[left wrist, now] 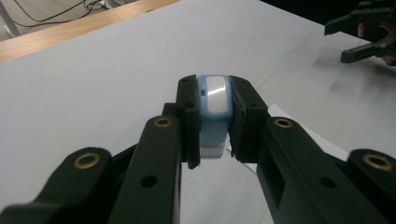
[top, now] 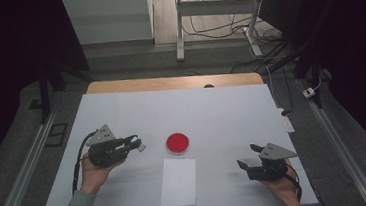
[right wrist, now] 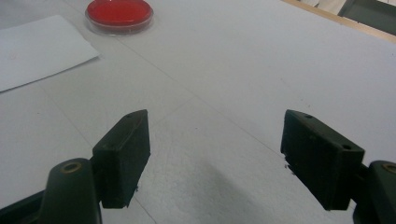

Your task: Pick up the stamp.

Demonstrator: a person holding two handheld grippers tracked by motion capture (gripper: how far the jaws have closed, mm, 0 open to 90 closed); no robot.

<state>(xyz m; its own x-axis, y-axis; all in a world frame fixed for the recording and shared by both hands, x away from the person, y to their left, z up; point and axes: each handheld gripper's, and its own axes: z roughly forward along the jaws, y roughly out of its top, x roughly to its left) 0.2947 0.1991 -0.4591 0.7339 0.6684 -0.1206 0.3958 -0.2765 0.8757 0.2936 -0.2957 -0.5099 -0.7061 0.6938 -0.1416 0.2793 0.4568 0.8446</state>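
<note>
The white counter (top: 121, 113) has much free surface. In the middle lie two low obstacles: a red dish (top: 177, 143) and, just in front of it, a flat sheet of paper (top: 178, 181) (a very thin one). Between the left gripper (top: 133, 143) and the dish there is a small gap. The far half of the counter is bare, and so is the stretch before the right gripper (top: 248, 156).

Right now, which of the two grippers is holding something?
The left gripper: it is shut on a small blue-and-white block. The right gripper stands open, nothing between.
</note>
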